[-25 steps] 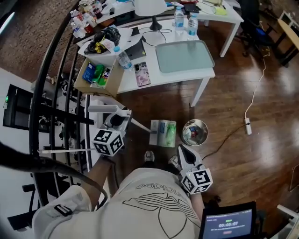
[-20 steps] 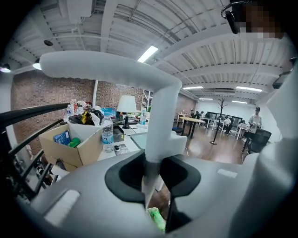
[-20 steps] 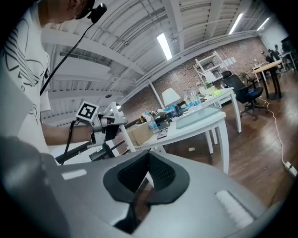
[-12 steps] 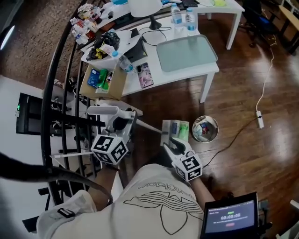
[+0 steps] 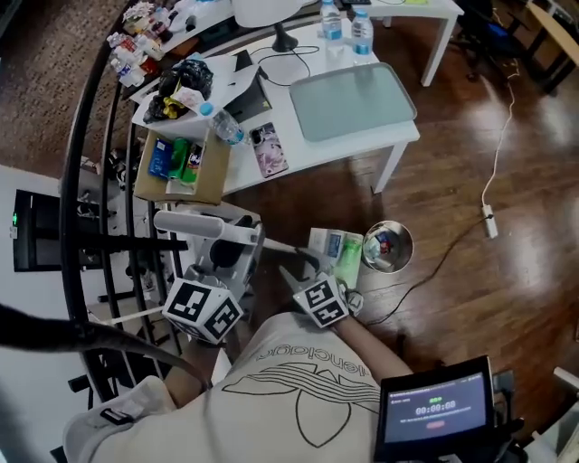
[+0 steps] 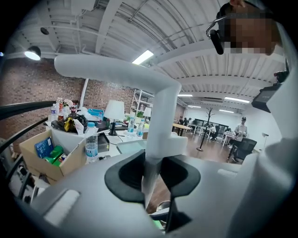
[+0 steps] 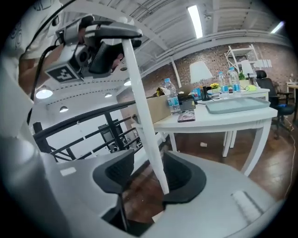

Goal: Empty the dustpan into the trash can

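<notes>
The dustpan (image 5: 331, 254), white with green and white litter in it, rests on the wooden floor beside a round metal trash can (image 5: 387, 246). Its long white handle (image 5: 271, 242) slants up to the left. My left gripper (image 5: 226, 258) is shut on the handle (image 6: 157, 116) just below its bent top grip. My right gripper (image 5: 294, 274) sits lower on the same pole. Its jaws have just been opening, and in the right gripper view the pole (image 7: 142, 111) passes between the open right gripper (image 7: 149, 174) jaws. The left gripper (image 6: 151, 173) pads press on the handle.
A white table (image 5: 362, 149) carries a grey tray (image 5: 351, 99), water bottles (image 5: 346, 25) and clutter, with a cardboard box (image 5: 177, 168) at its left end. A black railing (image 5: 89, 172) curves along the left. A cable (image 5: 493, 172) lies on the floor at right.
My right gripper has swung left from beside the trash can to the dustpan's pole, and its jaws have opened. My left gripper has lifted slightly with the handle.
</notes>
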Tool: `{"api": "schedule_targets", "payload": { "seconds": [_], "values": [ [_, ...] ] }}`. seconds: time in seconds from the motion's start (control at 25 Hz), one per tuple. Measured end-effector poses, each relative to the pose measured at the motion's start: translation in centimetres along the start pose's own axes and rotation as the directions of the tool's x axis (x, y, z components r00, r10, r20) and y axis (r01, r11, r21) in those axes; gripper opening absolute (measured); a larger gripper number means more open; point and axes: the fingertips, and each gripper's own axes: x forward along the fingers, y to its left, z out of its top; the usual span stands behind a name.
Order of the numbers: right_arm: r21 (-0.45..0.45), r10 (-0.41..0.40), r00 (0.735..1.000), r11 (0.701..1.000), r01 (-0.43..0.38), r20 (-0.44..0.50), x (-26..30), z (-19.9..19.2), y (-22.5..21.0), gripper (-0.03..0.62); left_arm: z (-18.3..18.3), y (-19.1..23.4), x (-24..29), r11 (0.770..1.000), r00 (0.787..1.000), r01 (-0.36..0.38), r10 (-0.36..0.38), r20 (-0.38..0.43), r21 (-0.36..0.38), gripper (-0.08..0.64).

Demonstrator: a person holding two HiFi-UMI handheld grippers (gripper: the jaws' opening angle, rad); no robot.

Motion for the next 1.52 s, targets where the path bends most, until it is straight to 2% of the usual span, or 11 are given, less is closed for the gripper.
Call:
{"api": "schedule_targets", "payload": {
  "seconds": [0.44, 0.64, 0.68, 0.72, 0.76, 0.88, 1.16, 1.28, 1.52],
  "values": [
    [-0.202, 0.01, 1.0, 0.979, -0.014, -0.02, 3.5, 4.6, 1.2, 0.213, 3.8, 4.0, -0.8, 0.996, 0.998, -0.003, 0.008, 0.055, -0.085, 0.103],
    [-0.222, -0.005, 0.999, 0.975, -0.003, -0.033, 3.4, 4.4, -0.6, 0.208, 4.4, 2.6, 0.3, 0.995, 0.997, -0.02, 0.027, 0.07, -0.1, 0.103],
    [-0.223, -0.013, 1.0, 0.975, 0.007, -0.026, 3.0, 4.5, -1.2, 0.186, 4.5, 2.0, 0.5, 0.995, 0.997, -0.023, 0.03, 0.072, -0.097, 0.103],
    [-0.22, -0.012, 1.0, 0.975, 0.008, -0.016, 2.5, 4.7, -1.8, 0.121, 4.7, 1.3, 0.6, 0.995, 0.997, -0.027, 0.034, 0.076, -0.093, 0.103],
    [-0.213, 0.003, 1.0, 0.977, -0.005, -0.006, 2.0, 4.8, -2.3, 0.093, 4.9, 0.6, 0.7, 0.996, 0.996, -0.031, 0.038, 0.08, -0.087, 0.103],
    [-0.192, 0.054, 0.998, 0.98, -0.048, 0.028, 0.5, 5.3, -3.1, 0.094, 5.4, -1.5, 1.2, 0.998, 0.996, -0.04, 0.044, 0.082, -0.056, 0.103],
    [-0.178, 0.095, 0.992, 0.981, -0.079, 0.087, -2.2, 5.7, -6.1, 0.097, 5.9, -6.5, 3.6, 0.998, 0.996, -0.056, 0.054, 0.067, 0.026, 0.103],
    [-0.162, 0.078, 0.988, 0.985, -0.056, 0.134, -3.6, 6.0, -7.5, 0.098, 6.3, -8.6, 4.6, 0.997, 0.997, -0.037, 0.032, 0.071, 0.063, 0.103],
    [-0.108, -0.01, 0.975, 0.994, 0.035, 0.224, -6.5, 5.9, -10.5, 0.104, 6.1, -13.3, 6.3, 0.987, 0.997, 0.04, -0.05, 0.063, 0.153, 0.103]
  ]
}}
